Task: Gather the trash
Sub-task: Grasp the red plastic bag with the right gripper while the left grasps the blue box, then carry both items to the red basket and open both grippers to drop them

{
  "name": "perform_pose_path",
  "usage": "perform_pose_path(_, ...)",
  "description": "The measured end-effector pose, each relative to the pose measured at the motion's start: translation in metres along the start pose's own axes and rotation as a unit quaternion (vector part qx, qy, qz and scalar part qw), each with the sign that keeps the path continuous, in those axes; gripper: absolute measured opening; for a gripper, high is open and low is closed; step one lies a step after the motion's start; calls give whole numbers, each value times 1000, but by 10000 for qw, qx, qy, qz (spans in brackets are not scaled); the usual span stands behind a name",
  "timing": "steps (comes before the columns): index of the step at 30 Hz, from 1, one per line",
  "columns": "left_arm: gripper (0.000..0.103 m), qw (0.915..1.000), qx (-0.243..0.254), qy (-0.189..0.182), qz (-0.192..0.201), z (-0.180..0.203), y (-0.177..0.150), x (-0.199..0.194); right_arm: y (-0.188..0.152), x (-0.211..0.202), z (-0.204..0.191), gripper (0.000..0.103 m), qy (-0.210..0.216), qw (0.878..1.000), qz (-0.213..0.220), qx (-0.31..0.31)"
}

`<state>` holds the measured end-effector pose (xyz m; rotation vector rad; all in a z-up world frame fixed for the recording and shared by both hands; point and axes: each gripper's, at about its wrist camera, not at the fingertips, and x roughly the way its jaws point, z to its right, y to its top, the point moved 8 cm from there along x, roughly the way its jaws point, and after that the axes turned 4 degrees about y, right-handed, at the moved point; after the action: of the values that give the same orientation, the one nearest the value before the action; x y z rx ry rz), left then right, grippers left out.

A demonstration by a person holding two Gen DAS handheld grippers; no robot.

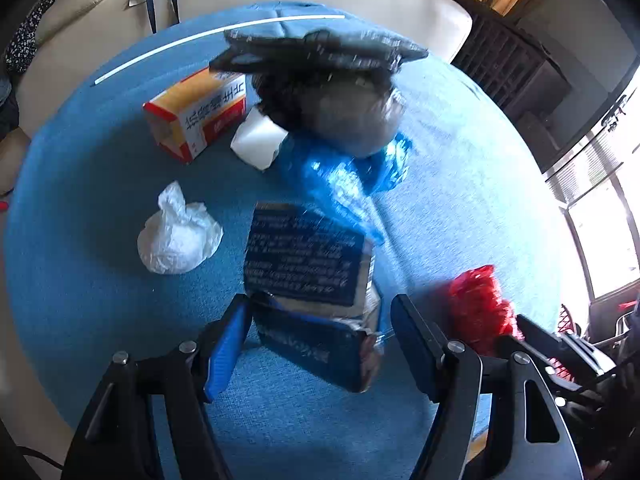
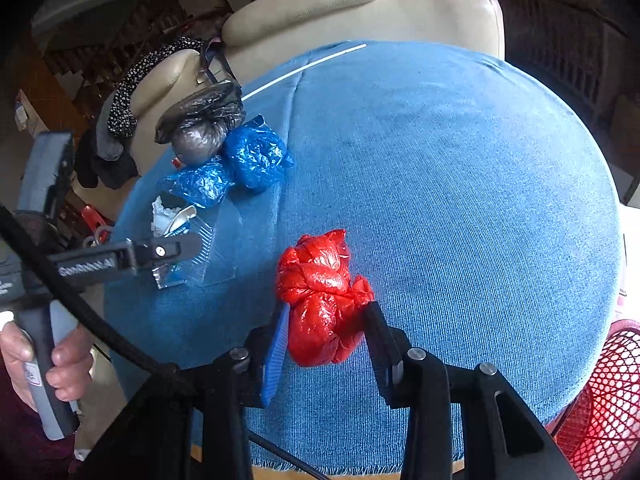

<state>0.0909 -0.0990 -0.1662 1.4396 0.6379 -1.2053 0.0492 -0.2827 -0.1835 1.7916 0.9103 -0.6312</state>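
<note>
A: What's on the blue cloth (image 1: 460, 184), starting from the left?

B: Taking the dark blue packet (image 1: 308, 264) as the middle: left of it lies a white crumpled bag (image 1: 176, 240). Beyond that, farther back and left of the packet, an orange and white box (image 1: 196, 116) lies on its side, with a white scrap (image 1: 258, 142) just beside it.

A: And behind the packet?

B: A crinkled blue bag (image 1: 344, 172) touches its far edge, and a black bag (image 1: 332, 92) bulges behind that one.

A: The left gripper (image 1: 320, 328)?

B: It straddles the near end of the packet. Its jaws are wide; the right finger stands clear of the packet, the left is at its edge, so nothing is pinched.

A: To the right of the packet?

B: A red bag (image 2: 324, 300), well apart from it. The right gripper (image 2: 326, 320) has both fingers pressed into its sides, jaws narrow, squeezing it.

A: Anything farther right?

B: A red mesh basket (image 2: 600, 400) past the cloth's edge, below the table. A cream sofa (image 2: 360, 12) stands behind everything.
</note>
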Motion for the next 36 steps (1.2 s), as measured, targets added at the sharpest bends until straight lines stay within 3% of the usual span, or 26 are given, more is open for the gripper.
perform_pose_path(3,73,9999,-56,-25,88,-4,-1,-1,-2,-2,-1,40,13,10000,11,-7)
perform_pose_path(5,58,9998,-63,-58,189,-6,-3,-7,-3,-5,-2,40,7,10000,47,-16)
perform_pose_path(17,27,9987,125,-166,466,-10,-8,-36,-6,-24,4,40,102,9996,244,74)
perform_pose_path(23,26,9980,240,-204,554,0,-21,-48,-8,-36,14,40,91,9992,344,190)
perform_pose_path(36,26,9926,596,-412,971,23,-9,-79,-20,-67,49,40,-3,9965,609,567)
